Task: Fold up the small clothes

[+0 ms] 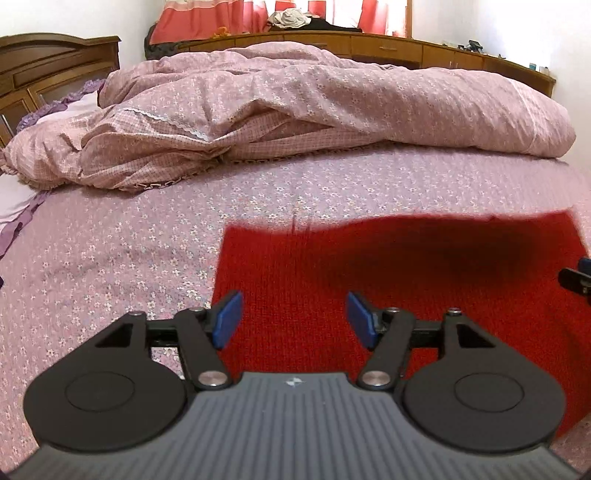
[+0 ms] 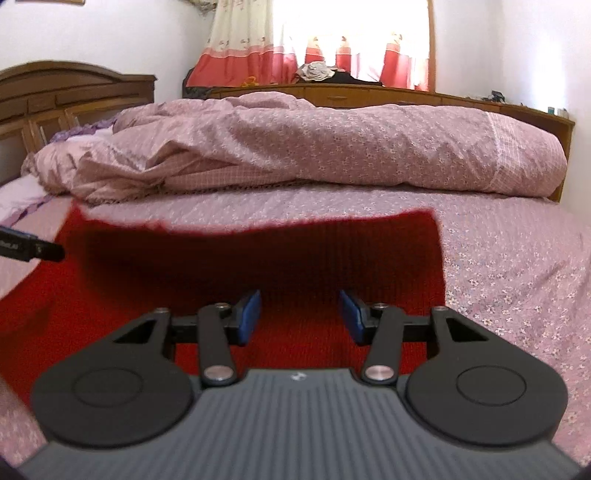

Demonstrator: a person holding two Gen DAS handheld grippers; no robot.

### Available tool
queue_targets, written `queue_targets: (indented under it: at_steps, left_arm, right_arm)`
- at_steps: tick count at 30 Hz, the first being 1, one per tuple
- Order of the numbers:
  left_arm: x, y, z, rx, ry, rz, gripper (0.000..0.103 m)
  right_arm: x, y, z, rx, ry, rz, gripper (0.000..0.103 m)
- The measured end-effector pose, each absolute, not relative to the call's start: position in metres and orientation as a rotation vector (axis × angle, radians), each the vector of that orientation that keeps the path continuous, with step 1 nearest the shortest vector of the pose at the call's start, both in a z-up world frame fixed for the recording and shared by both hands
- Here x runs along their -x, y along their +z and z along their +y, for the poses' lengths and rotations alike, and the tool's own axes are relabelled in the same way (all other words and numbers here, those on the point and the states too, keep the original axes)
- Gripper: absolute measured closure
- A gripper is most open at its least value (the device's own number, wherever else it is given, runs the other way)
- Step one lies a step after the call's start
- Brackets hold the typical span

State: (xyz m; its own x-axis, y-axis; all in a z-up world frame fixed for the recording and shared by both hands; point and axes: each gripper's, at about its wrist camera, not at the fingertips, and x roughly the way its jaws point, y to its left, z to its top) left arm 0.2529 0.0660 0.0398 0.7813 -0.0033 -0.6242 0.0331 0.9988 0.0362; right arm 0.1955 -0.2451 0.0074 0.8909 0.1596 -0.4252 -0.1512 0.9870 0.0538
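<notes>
Both grippers hovering spread wide over a red knitted garment (image 1: 369,280) on the bed (image 1: 110,258).
Left gripper (image 1: 293,317) is sitting nearest its left edge, right gripper (image 2: 301,314) nearer its right edge; the cloth is lying flat, stretching sideways between them.

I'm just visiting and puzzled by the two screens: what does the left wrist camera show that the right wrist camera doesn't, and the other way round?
Only the left wrist view shows the red garment's left edge with bare floral bedsheet beside it, and the open left gripper.

Only the right wrist view shows the garment's right edge, the cream curtain and the open right gripper.

Both show the red knitted garment lying flat, the rumpled pink duvet, the wooden headboard, and a sliver of the other gripper at the frame edge.
</notes>
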Motion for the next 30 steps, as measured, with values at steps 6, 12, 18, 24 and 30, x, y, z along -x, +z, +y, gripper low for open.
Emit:
queue_targets:
  at_steps: [6,12,18,24,30]
  left_arm:
    - [-0.243,0.032,0.065,-0.037,-0.033,0.739,0.031]
    - [-0.23,0.01,0.056,-0.037,-0.037,0.834,0.028]
    - [-0.225,-0.008,0.058,-0.006,0.006,0.835,0.01]
    - [-0.223,-0.013,0.063,0.012,-0.019,0.853,0.001]
    - [-0.219,-0.009,0.064,0.003,-0.057,0.91,0.0]
  right_arm:
    - [-0.187,0.008,-0.252,-0.063,0.136,0.473,0.052]
    - [-0.16,0.005,-0.257,-0.107,0.113,0.503,0.052]
    - [-0.159,-0.016,-0.256,-0.096,0.094,0.552,0.053]
    - [-0.156,-0.023,-0.258,-0.128,0.079,0.541,0.053]
    - [-0.15,-0.023,-0.262,-0.167,0.067,0.538,0.053]
